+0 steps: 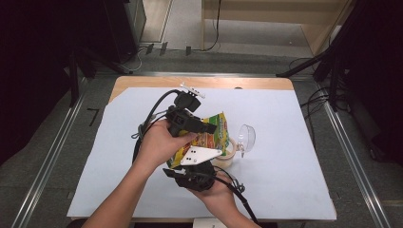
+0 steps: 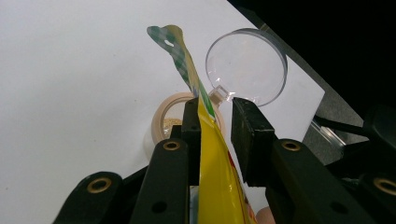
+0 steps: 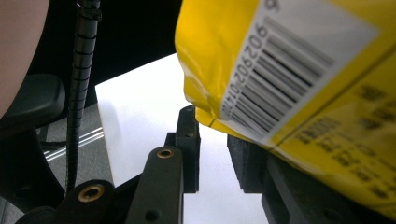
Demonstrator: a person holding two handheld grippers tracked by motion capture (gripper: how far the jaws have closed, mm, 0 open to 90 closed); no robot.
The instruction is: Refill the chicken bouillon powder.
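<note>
A yellow snack bag [image 1: 221, 124] hangs tilted above the middle of the table, seen edge-on in the left gripper view [image 2: 212, 163]. My left gripper [image 1: 209, 127] comes at it from the left. Its jaws [image 2: 215, 112] stand either side of the bag, the left pad touching it and a thin gap at the right pad's tip. My right gripper [image 1: 187, 164] sits just under the bag. In the right gripper view the bag's barcode corner [image 3: 289, 70] lies over the right jaw, and the white table shows between the jaws of the gripper [image 3: 212, 130].
A beige round container [image 1: 229, 156] with grains inside [image 2: 164, 122] stands under the bag, its clear round lid [image 1: 246, 137] flipped open to the right [image 2: 247, 65]. A white sheet [image 1: 285, 142] covers the table. Cables trail from both grippers toward the near edge.
</note>
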